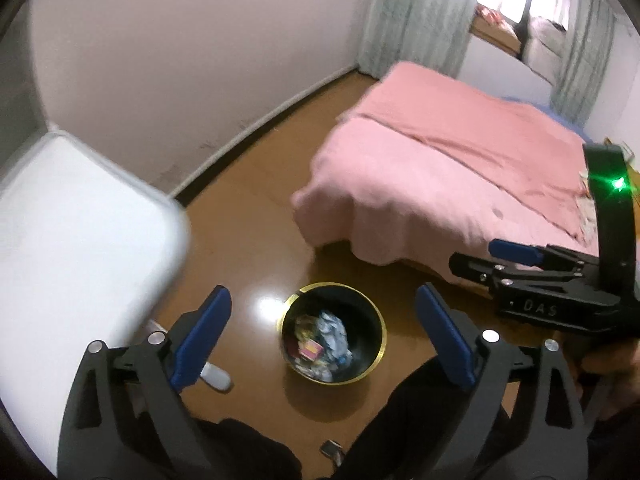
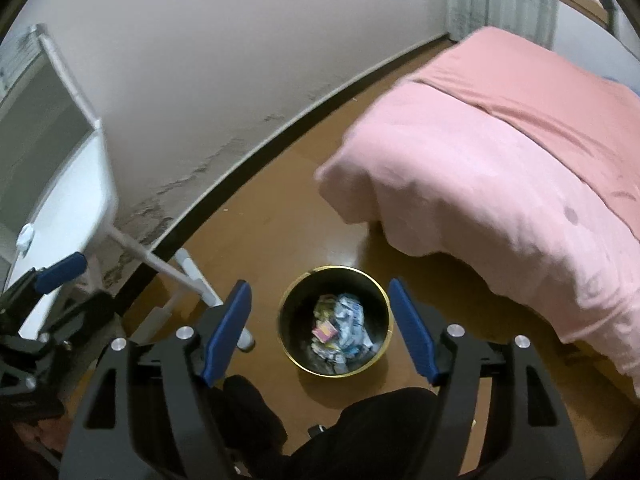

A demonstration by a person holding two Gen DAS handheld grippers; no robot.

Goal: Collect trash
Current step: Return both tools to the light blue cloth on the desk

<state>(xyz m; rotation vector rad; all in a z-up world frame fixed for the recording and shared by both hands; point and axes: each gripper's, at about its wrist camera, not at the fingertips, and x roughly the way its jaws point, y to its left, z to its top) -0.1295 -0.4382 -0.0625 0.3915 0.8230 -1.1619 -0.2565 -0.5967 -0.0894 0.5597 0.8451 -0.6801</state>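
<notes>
both tools are held above the floor, pointing down. the left gripper (image 1: 324, 332) has its jaws spread wide and holds nothing; the right gripper (image 2: 320, 328) is likewise wide apart and empty. between the fingers in both views stands the bin (image 1: 382, 330), a round black pail with a gold rim, upright on the brown floor (image 1: 280, 168). inside it lies the trash (image 1: 322, 338): crumpled paper and coloured wrappers, well below the rim.

judgement: the step in hand is the approach to the bin, or a check of it after a drop; the frames do not settle which. no loose litter is plainly seen on the floor nearby. the next move likely calls for either lowering to the rim to take hold, or turning to search elsewhere.

a dark-clothed leg (image 2: 380, 428) sits just below the bin. a white table (image 1: 80, 232) stands to the left, its leg (image 2: 160, 264) near the bin. the pink bed (image 1: 440, 168) lies beyond to the right, curtains (image 1: 400, 16) at the far wall.
</notes>
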